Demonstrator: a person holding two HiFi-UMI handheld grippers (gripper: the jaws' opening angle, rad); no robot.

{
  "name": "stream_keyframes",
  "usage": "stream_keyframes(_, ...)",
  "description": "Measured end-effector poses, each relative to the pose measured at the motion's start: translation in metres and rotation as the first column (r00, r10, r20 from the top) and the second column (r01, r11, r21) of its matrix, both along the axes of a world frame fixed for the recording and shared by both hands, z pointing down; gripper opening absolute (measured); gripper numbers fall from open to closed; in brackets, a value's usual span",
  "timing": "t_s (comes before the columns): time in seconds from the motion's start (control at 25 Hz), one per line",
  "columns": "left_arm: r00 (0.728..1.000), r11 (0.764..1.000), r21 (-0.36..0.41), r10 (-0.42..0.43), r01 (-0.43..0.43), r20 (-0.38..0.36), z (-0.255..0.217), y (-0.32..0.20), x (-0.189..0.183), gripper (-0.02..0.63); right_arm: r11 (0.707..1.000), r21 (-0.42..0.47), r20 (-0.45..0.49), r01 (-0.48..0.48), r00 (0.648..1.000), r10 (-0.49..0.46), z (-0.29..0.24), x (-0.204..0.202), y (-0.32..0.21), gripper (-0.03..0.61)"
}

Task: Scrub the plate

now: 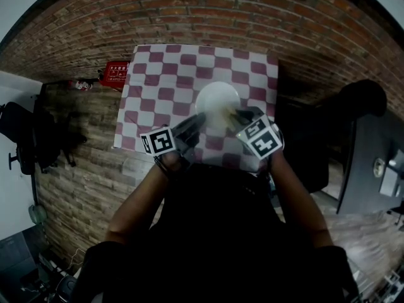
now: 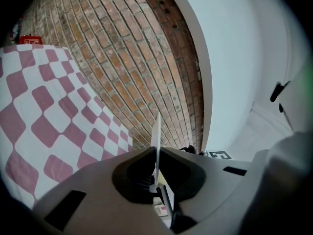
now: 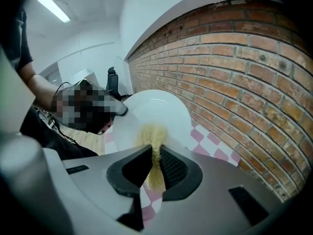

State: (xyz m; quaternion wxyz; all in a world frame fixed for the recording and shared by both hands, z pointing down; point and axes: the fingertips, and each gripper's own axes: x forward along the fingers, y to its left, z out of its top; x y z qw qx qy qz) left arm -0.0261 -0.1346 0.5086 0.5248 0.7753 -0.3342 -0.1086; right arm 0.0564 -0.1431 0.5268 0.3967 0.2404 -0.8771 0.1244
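A white plate point(image 1: 216, 100) is held up over the checkered table point(image 1: 158, 68). My left gripper point(image 1: 189, 130) is shut on the plate's near-left rim. In the left gripper view the plate point(image 2: 156, 131) shows edge-on, clamped between the jaws of the left gripper point(image 2: 156, 154). My right gripper point(image 1: 245, 122) is shut on a yellow sponge point(image 1: 226, 113) that lies against the plate's face. The right gripper view shows the sponge point(image 3: 153, 133) squeezed between the jaws of the right gripper point(image 3: 155, 150), its tip touching the lower part of the plate point(image 3: 157, 107).
The pink-and-white cloth point(image 2: 44, 111) covers the whole tabletop. A red box point(image 1: 116, 73) lies on the brick-patterned floor left of the table. A black chair point(image 1: 25, 137) stands far left, and a dark desk point(image 1: 372, 163) stands at the right.
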Motion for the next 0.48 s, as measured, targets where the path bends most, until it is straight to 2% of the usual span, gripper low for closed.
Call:
stream_keyframes(0.24,0.999,0.999,0.002,0.041,-0.041,0.0,0.001,0.015,0.009,0.029,0.997,0.038,-0.034,-0.07,0.997,0.071,-0.002,0.022,-0.024,0.046)
stream_keyframes(0.48,0.992,0.993,0.02,0.115,-0.116,0.043,0.001,0.023,0.03,0.034,0.994,0.096,-0.011,-0.047,0.999,0.048,-0.023,0.0,-0.031,0.046)
